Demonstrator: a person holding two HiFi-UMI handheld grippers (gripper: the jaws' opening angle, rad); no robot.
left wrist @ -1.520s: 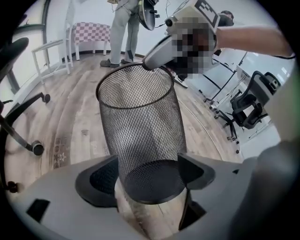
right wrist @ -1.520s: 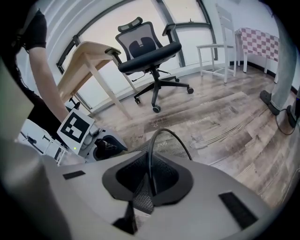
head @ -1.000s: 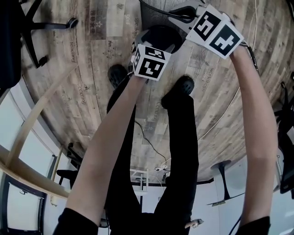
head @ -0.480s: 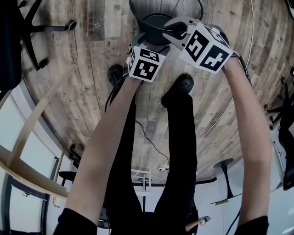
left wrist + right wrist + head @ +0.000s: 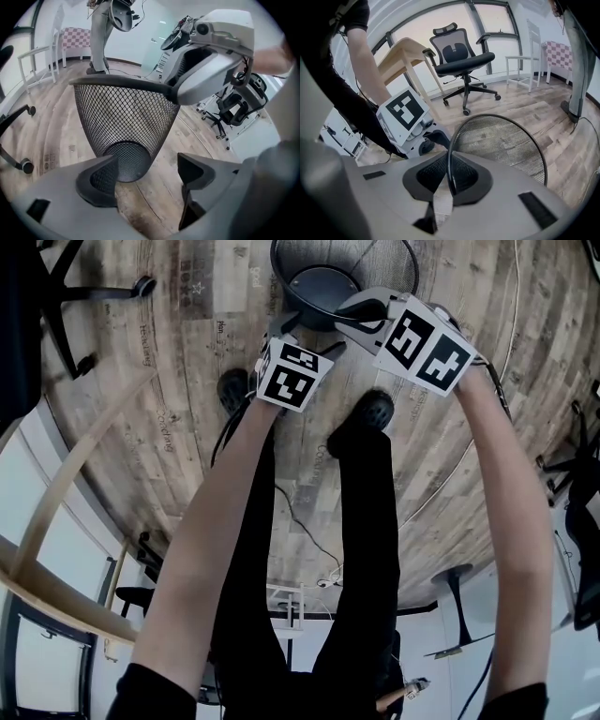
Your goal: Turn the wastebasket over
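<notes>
R claw (image 5: 449,176) clamped on wastebasket (image 5: 506,140) rim, L claw (image 5: 147,174) apart, prob. off mesh, arms (image 5: 217,549) outstretched downward

- A worn plank floor (image 5: 169,427) with printed lettering runs under everything.
- A black mesh office chair (image 5: 461,58) stands on castors by the curved window.
- A light wooden table (image 5: 408,54) stands just beside it.
- A white chair (image 5: 529,54) stands near a checked panel (image 5: 555,51).
- A thin cable (image 5: 473,442) curves across the floor.
- A castor chair base (image 5: 98,292) shows at the head view's upper left.
</notes>
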